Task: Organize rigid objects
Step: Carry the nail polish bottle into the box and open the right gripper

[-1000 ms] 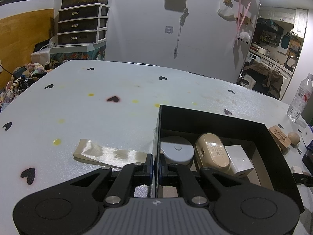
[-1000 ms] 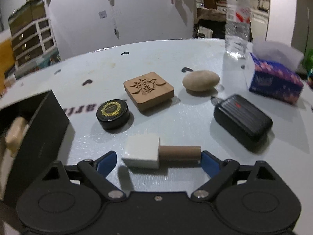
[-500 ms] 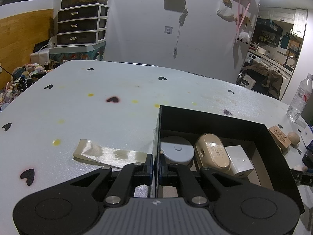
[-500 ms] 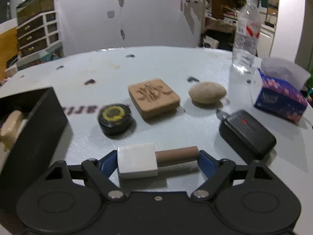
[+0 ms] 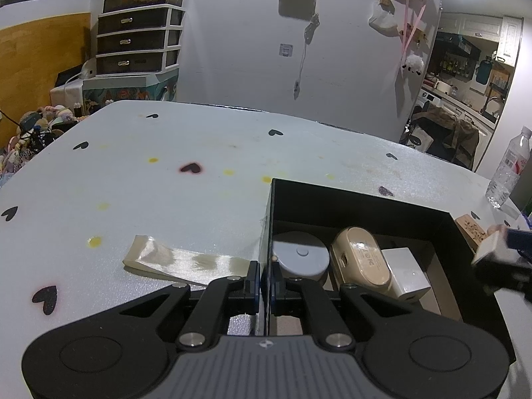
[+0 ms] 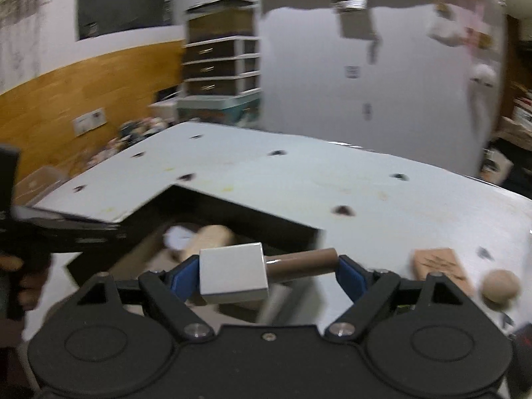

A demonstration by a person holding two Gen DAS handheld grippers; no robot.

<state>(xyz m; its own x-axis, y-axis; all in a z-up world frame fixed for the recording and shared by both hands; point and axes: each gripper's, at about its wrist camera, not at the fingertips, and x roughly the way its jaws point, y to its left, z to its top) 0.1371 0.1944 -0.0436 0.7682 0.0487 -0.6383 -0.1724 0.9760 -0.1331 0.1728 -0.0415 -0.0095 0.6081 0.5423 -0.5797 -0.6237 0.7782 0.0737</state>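
A black box (image 5: 362, 204) sits on the white table and holds a grey round disc (image 5: 299, 256), a beige oval case (image 5: 360, 259) and a white cube (image 5: 407, 271). My left gripper (image 5: 265, 277) is shut on the box's left wall. My right gripper (image 6: 266, 267) is shut on a stamp with a white block and brown handle (image 6: 234, 274), held in the air above the box's near right corner (image 6: 299, 232). It also shows in the left wrist view (image 5: 492, 247) at the right edge.
A carved wooden block (image 6: 439, 267) and a round wooden knob (image 6: 500, 286) lie on the table right of the box. A strip of shiny tape (image 5: 186, 262) lies left of the box. A water bottle (image 5: 508, 168) stands at the far right.
My right gripper lifted the stamp off the table and swung left, over the black box. The left gripper has kept its hold on the box wall.
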